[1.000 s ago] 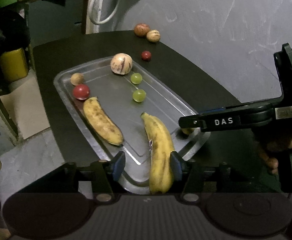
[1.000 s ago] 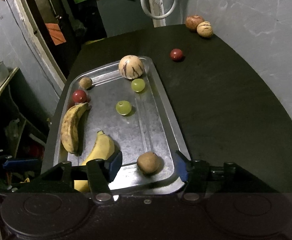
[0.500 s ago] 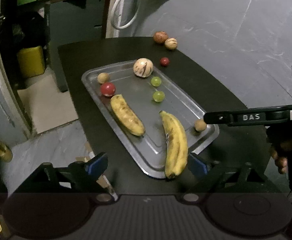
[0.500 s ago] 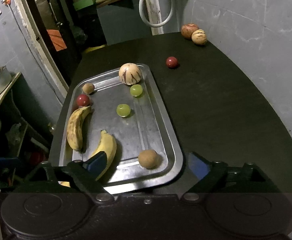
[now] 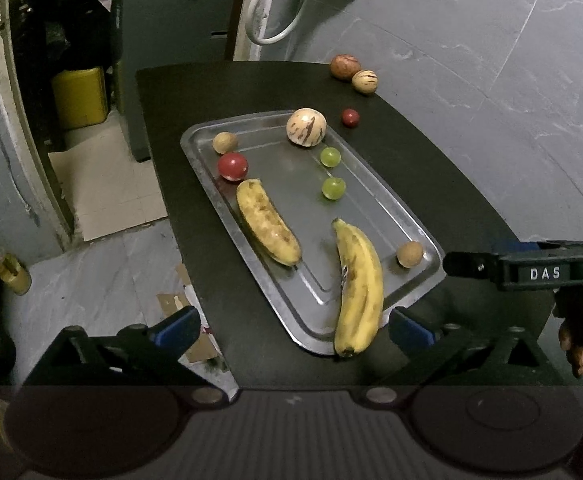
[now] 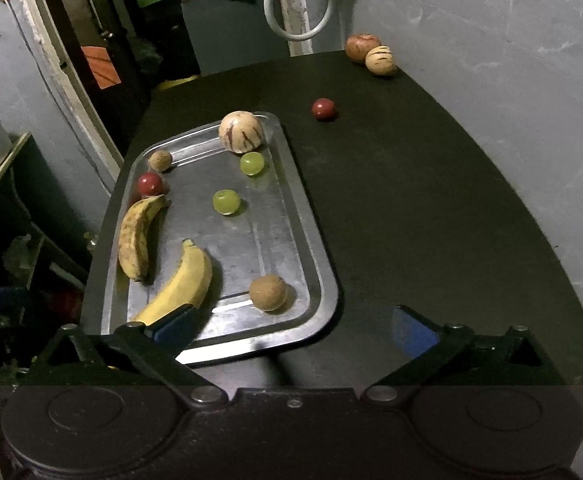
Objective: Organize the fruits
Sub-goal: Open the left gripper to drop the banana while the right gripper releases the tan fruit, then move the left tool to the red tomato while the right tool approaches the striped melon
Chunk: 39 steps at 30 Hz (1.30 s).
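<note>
A steel tray (image 5: 195, 148) (image 6: 315, 240) lies on the black table. It bears a yellow banana (image 5: 357, 284) (image 6: 183, 280), a spotted banana (image 5: 267, 228) (image 6: 137, 236), a brown round fruit (image 5: 410, 254) (image 6: 268, 292), two green fruits (image 5: 333, 188) (image 6: 226, 201), a red fruit (image 5: 232, 166) and a striped melon (image 5: 306, 127). My left gripper (image 5: 295, 326) hovers over the tray's near end, its jaws opening wide and touching nothing. My right gripper (image 6: 293, 326) also hangs above the near rim, jaws opening and free of any fruit.
Off the tray, a small red fruit (image 6: 323, 109) lies on the table, and two round fruits (image 6: 361, 47) sit at the far corner by the grey wall. The table drops to the floor on the left. A person's hand (image 5: 575, 344) holds the right gripper.
Both grippers opened wide and drew back and up. The left let go of the yellow banana, which now lies over the tray's near rim. The right's jaws spread away from the brown fruit.
</note>
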Tool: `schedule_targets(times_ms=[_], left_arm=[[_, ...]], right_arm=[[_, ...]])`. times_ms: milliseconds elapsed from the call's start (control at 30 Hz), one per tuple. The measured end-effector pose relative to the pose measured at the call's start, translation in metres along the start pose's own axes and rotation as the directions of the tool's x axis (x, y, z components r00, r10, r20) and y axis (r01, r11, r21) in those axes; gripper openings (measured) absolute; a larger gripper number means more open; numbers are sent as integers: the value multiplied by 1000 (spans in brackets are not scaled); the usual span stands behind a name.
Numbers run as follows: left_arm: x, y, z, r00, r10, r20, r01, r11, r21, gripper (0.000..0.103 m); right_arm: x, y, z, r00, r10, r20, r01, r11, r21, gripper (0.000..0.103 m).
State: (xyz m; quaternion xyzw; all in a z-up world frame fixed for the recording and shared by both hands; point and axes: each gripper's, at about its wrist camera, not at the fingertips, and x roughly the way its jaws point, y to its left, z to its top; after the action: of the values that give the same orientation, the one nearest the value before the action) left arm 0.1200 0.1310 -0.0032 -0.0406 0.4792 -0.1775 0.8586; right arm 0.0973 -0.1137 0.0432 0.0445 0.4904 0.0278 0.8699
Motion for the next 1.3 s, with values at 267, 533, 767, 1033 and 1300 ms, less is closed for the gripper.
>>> schedule_targets(times_ms=[267, 533, 767, 1033, 1300], left_arm=[[8, -2, 23, 1000, 13, -5, -13, 1000, -24, 102], [27, -7, 68, 997, 61, 42, -60, 998, -22, 102], [55, -32, 123, 987, 77, 141, -87, 994, 69, 102], [120, -70, 181, 976, 88, 198, -114, 986, 125, 102], [184, -93, 201, 970, 143, 199, -159, 985, 67, 99]], right_arm=[[-4, -16, 18, 998, -69, 10, 69, 998, -8, 102], [14, -46, 80, 991, -75, 114, 77, 997, -12, 102], [46, -79, 171, 983, 11, 181, -9, 1000, -16, 102], [112, -99, 254, 981, 48, 190, -49, 999, 2, 102], [172, -116, 305, 990, 63, 123, -66, 998, 16, 95]])
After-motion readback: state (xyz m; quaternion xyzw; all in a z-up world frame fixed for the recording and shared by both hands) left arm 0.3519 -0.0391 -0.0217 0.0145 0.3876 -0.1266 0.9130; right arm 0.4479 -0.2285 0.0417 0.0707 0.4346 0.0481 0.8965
